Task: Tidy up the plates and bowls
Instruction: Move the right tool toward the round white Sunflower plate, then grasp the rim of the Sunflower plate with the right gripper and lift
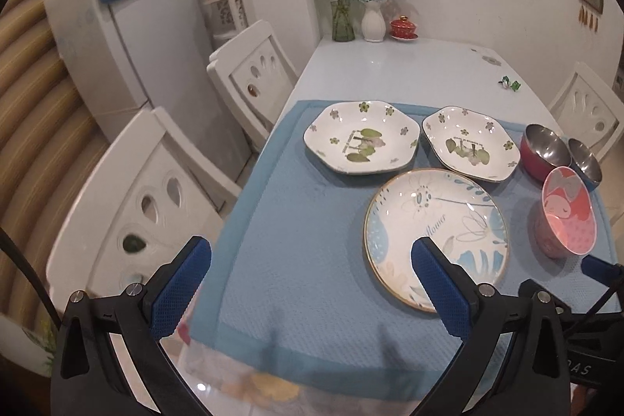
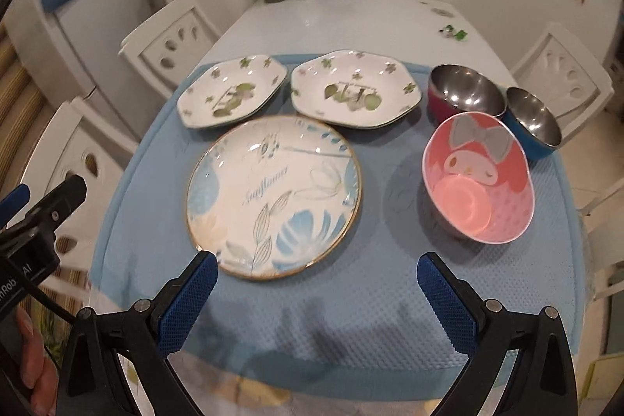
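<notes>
The plates and bowls are all spread out singly on the blue mat (image 1: 280, 221), nothing stacked yet, so the sorting looks barely begun. From the left wrist camera, the left gripper (image 1: 310, 283) hangs with its jaws spread wide and empty over the mat's near edge, its right finger already overlapping the round sunflower plate (image 1: 436, 221). Beyond that plate sit the two hexagonal floral dishes (image 1: 360, 139), side by side, and to the plate's right the pink cartoon bowl (image 1: 567, 213) leans on its side in front of a red steel bowl (image 1: 544, 151) and a blue steel bowl (image 1: 585, 158). From the right wrist camera, the right gripper (image 2: 318, 295) is likewise released and holding nothing, hovering just short of the round plate, with the pink bowl off to the plate's right. My worry is the flat plate: its rim lies flush on soft cloth, so a finger may skid over the glaze or drag the mat and shove the plate into the dishes behind. The tipped pink bowl could roll if nudged, and it seems to touch the steel bowls, though the fisheye makes that hard to judge.
</notes>
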